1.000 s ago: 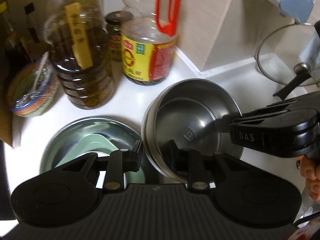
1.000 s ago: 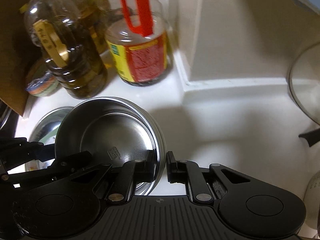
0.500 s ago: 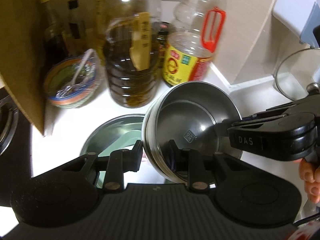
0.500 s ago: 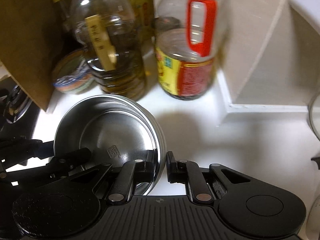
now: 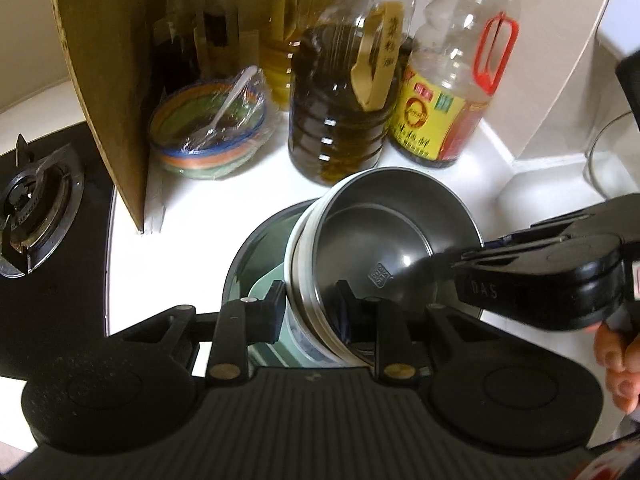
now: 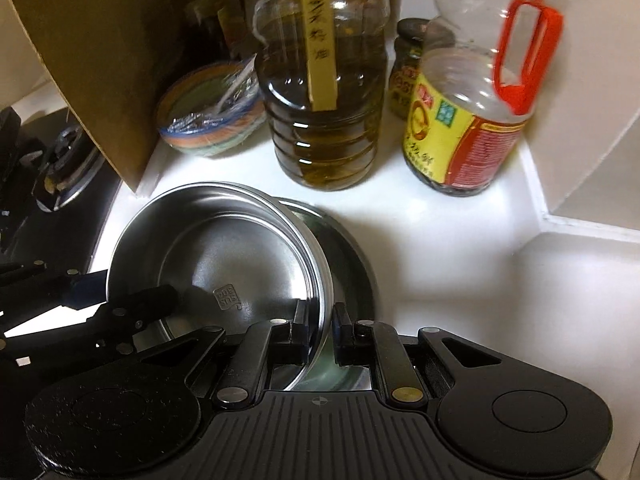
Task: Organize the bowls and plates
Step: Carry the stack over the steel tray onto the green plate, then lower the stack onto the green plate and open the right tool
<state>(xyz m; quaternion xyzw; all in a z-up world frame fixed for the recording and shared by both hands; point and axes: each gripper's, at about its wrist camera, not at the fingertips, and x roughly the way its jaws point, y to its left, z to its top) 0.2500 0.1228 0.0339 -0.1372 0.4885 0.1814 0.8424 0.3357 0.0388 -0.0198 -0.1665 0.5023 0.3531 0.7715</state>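
A stack of nested steel bowls (image 5: pixel 392 232) hangs tilted above the white counter, carried by both grippers. My left gripper (image 5: pixel 310 312) is shut on the stack's near rim, one finger outside and one inside. My right gripper (image 6: pixel 321 326) is shut on the opposite rim of the same stack (image 6: pixel 240 256); in the left wrist view it reaches in from the right (image 5: pixel 520 276), with a hand (image 5: pixel 616 360) behind it. Below the stack lies a wide steel basin (image 5: pixel 256 240) holding a pale green dish (image 5: pixel 264 284). In the right wrist view, the basin's rim (image 6: pixel 356 256) peeks out beside the bowls.
A dark oil bottle (image 5: pixel 340 120), a red-handled sauce bottle (image 5: pixel 448 108) and a film-wrapped colourful bowl (image 5: pixel 208 136) stand at the back. A cardboard sheet (image 5: pixel 104 80) screens the gas burner (image 5: pixel 36 200) on the left. A glass lid (image 5: pixel 612 152) sits far right.
Both grippers carried the bowl stack to the left; it now hangs over the steel basin with the green dish. The cardboard and burner have come into view.
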